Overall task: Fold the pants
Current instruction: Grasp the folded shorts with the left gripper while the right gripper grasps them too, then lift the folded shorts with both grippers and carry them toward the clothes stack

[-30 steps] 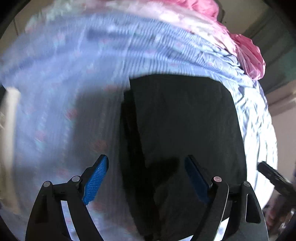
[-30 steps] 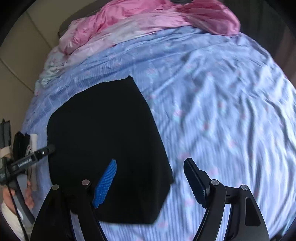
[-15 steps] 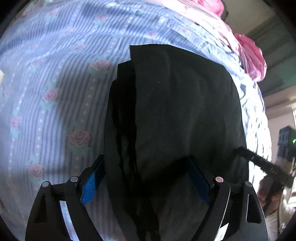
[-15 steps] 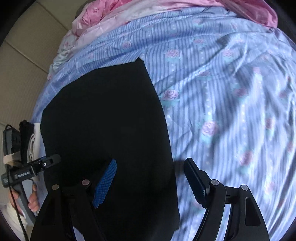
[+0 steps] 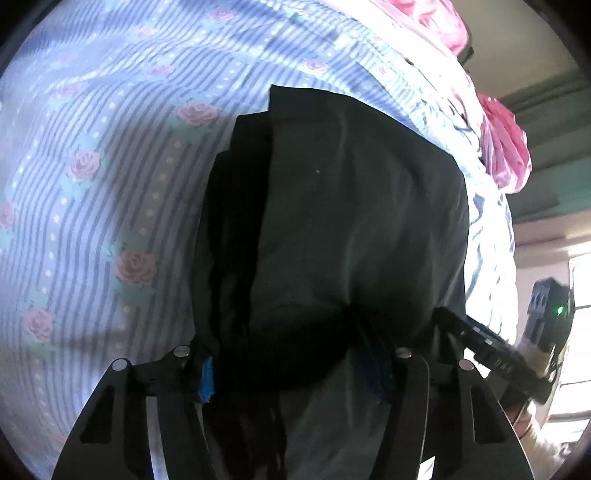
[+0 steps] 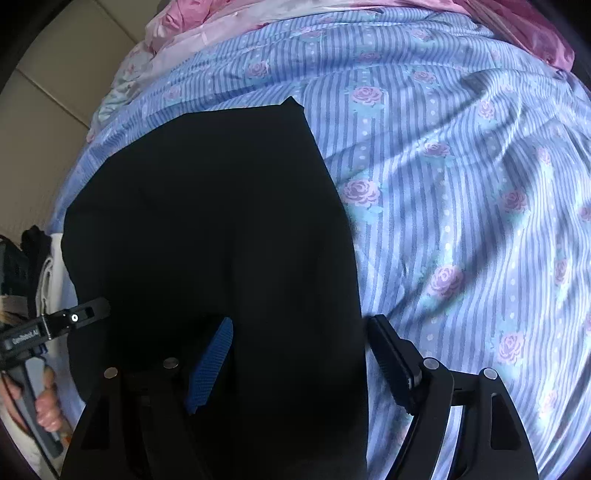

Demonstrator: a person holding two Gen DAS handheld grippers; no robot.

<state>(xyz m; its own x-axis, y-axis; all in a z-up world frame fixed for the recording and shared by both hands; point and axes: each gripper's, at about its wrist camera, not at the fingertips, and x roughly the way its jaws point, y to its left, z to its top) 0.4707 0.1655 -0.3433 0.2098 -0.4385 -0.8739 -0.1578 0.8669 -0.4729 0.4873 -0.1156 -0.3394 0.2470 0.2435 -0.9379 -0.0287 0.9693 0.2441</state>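
The black pants (image 5: 351, 221) lie folded in layers on the striped floral bedsheet (image 5: 92, 166). My left gripper (image 5: 291, 369) is open, its jaws either side of the pants' near left edge, and the cloth bulges between them. In the right wrist view the pants (image 6: 207, 221) fill the left half. My right gripper (image 6: 299, 362) is open and straddles the pants' near right edge, with one blue pad (image 6: 210, 362) over the cloth and the other finger (image 6: 391, 362) over the sheet.
A pink blanket (image 5: 502, 144) is bunched at the bed's far side and also shows in the right wrist view (image 6: 207, 22). Each gripper shows in the other's view: the right one (image 5: 491, 347), the left one (image 6: 44, 328). The sheet (image 6: 480, 206) stretches right of the pants.
Both grippers have moved down and forward onto the pants' near edge. The left jaws now have cloth between them, and the right jaws straddle the right edge.
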